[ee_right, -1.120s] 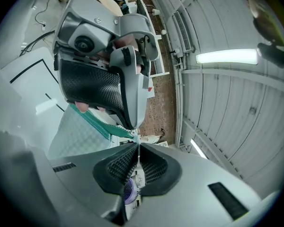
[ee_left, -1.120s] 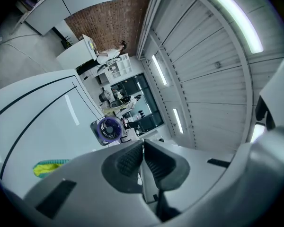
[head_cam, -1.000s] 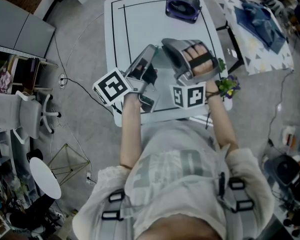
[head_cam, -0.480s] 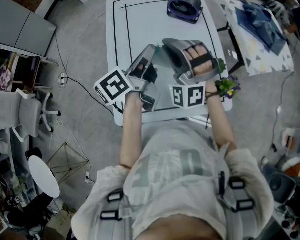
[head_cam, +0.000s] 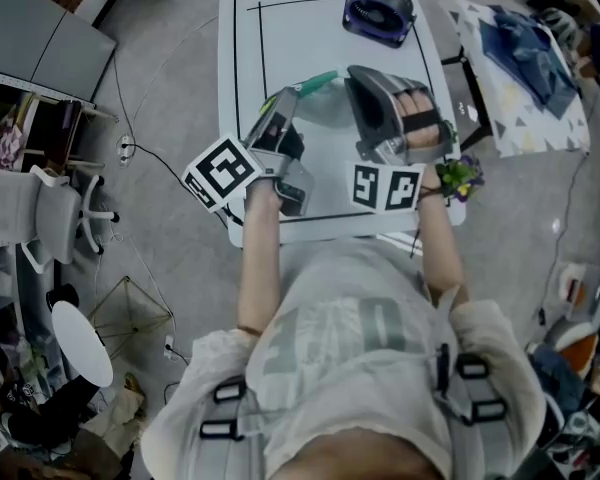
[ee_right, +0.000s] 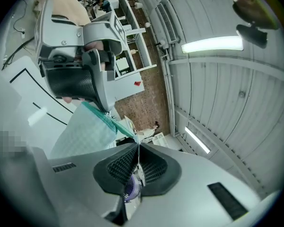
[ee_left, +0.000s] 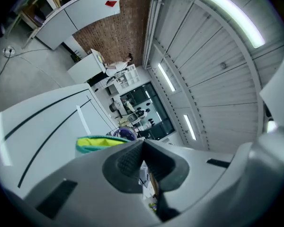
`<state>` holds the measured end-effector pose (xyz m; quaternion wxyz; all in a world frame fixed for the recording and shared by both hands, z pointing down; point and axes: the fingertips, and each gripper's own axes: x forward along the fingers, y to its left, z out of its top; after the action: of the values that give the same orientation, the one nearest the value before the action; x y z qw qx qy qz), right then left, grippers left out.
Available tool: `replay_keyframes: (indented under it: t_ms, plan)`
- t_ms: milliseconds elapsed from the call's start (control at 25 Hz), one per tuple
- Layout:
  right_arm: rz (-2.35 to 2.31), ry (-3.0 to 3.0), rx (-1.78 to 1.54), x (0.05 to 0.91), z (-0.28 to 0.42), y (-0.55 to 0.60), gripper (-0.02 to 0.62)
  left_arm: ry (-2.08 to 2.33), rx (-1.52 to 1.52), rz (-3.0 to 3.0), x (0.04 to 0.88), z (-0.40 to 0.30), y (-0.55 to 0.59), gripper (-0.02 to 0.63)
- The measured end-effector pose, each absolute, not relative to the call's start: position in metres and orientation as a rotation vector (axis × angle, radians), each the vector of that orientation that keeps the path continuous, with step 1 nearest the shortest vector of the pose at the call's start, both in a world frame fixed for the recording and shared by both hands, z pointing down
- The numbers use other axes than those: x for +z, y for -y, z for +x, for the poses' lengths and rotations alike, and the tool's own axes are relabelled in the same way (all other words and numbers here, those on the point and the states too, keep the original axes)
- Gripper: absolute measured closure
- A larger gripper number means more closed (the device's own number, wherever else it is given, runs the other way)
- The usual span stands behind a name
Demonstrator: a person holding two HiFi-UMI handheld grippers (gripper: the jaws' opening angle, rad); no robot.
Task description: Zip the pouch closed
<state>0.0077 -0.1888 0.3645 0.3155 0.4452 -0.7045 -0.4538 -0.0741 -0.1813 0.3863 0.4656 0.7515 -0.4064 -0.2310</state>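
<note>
A teal mesh pouch [head_cam: 318, 80] with a yellow lining hangs stretched between my two grippers over the white table [head_cam: 280, 38]. My right gripper [head_cam: 353, 73] is shut on a thin corner of the pouch [ee_right: 85, 131]; in the right gripper view the edge runs straight into its closed pads [ee_right: 138, 150]. My left gripper [head_cam: 283, 99] is shut at the pouch's other end, on the zip edge. In the left gripper view the pouch [ee_left: 99, 143] shows just left of the closed jaws [ee_left: 143, 148]. What they pinch is hidden.
A purple fan [head_cam: 378, 10] sits at the table's far right corner. Black lines border the tabletop. A small side table with blue cloth [head_cam: 520, 58] stands to the right, and a white chair [head_cam: 40, 218] to the left on the grey floor.
Both grippers have shifted farther up the table. The left one moved a little down and away, and the green pouch now shows as a strip between the two tips.
</note>
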Motion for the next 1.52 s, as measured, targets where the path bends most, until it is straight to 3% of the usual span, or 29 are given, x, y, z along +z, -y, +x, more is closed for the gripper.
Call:
replay_keyframes:
  t_ms: [360,1360,1520]
  plan:
    - [1.268,1.830,-1.145,0.354,0.030,0.198,0.580,1.146,-0.655,1.788,0.388,-0.142,0.182,0.600]
    - [1.217,1.890,-0.788,0.446,0.022,0.192,0.578,1.335,-0.457,1.811,0.417,-0.153,0.176,0.596]
    - [1.322,1.986,-0.621,0.450,0.025,0.196,0.577,1.329,-0.467,1.810,0.416,-0.152,0.179,0.557]
